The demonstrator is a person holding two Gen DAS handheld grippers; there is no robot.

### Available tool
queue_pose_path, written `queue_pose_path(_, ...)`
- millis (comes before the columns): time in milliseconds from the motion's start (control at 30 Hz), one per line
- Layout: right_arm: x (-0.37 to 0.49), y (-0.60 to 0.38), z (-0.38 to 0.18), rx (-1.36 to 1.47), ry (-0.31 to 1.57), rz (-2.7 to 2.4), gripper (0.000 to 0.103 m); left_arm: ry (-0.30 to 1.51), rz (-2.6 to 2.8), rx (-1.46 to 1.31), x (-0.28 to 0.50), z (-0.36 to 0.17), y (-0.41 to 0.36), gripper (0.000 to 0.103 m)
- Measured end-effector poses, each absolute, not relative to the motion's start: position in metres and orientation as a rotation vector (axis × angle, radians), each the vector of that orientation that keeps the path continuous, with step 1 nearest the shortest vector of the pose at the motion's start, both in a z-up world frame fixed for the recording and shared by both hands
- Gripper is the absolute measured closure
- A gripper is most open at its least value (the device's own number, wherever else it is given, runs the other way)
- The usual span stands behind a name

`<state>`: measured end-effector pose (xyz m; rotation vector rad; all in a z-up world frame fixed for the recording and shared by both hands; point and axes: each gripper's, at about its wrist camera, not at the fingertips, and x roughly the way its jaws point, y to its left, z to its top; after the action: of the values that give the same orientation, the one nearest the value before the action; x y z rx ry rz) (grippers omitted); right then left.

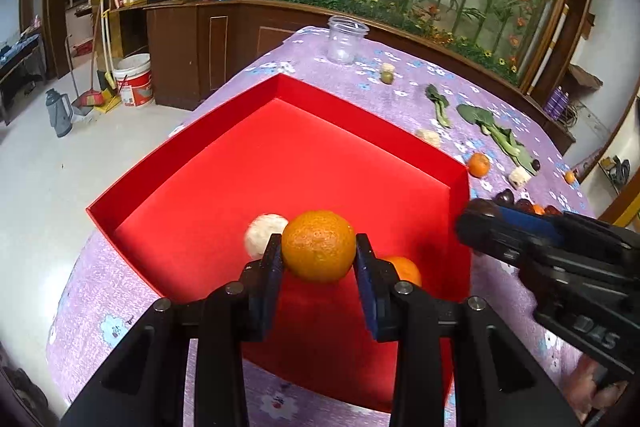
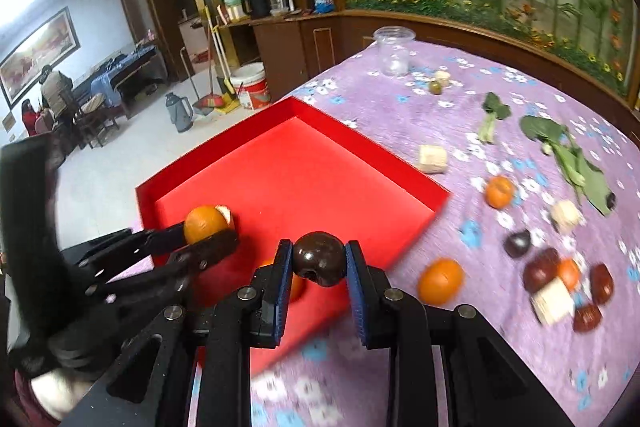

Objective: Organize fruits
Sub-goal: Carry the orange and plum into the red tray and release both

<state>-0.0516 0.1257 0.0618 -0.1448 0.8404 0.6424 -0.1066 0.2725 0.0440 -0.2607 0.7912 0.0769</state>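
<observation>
Your left gripper (image 1: 318, 247) is clamped on an orange (image 1: 319, 245), its 2 blue pads pressed against the fruit's sides, and it hangs over the red box (image 1: 256, 163), inside the near corner. Straight below and just beyond it lie a pale round fruit (image 1: 265, 233) and a second orange (image 1: 406, 269) on the box floor, so I judge the coming release turns on lowering into the bare red floor ahead rather than onto those 2. Your right gripper (image 2: 319, 263) is pinched nearly shut on a small dark brown fruit (image 2: 319, 258), held above the box's near wall, with the open floor lying forward and to the left of it. The left one is deeper into the box, so it looks nearer to a drop. More oranges, dark fruits, pale blocks and leafy greens (image 2: 568, 151) sit scattered on the purple cloth (image 2: 460, 347) to the right, well apart from the box.
</observation>
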Motion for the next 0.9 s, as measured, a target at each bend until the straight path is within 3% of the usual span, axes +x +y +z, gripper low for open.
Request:
queue_pose_path(200, -0.031, 0.146, 0.043, -0.169, 0.877, 0.628, 0.074, 0.784, 0.068, -0.286, -0.105, 0.047, 0.279, 0.069)
queue_pose_path(533, -0.021, 0.148, 0.038, -0.150, 0.895, 0.622, 0.072, 0.740, 0.085, -0.338, -0.115, 0.062, 0.289, 0.052)
queue_pose_path(633, -0.025, 0.140, 0.046, -0.128, 0.873, 0.622, 0.062, 0.733, 0.089, -0.363, -0.117, 0.065, 0.291, 0.043)
queue_pose_path(700, -0.029, 0.132, 0.051, -0.106, 0.855, 0.618, 0.048, 0.737, 0.087, -0.376, -0.119, 0.066, 0.289, 0.037)
queue_pose_path(900, -0.045, 0.103, 0.059, -0.060, 0.830, 0.606, 0.041, 0.744, 0.041, -0.338, -0.122, 0.076, 0.263, 0.031)
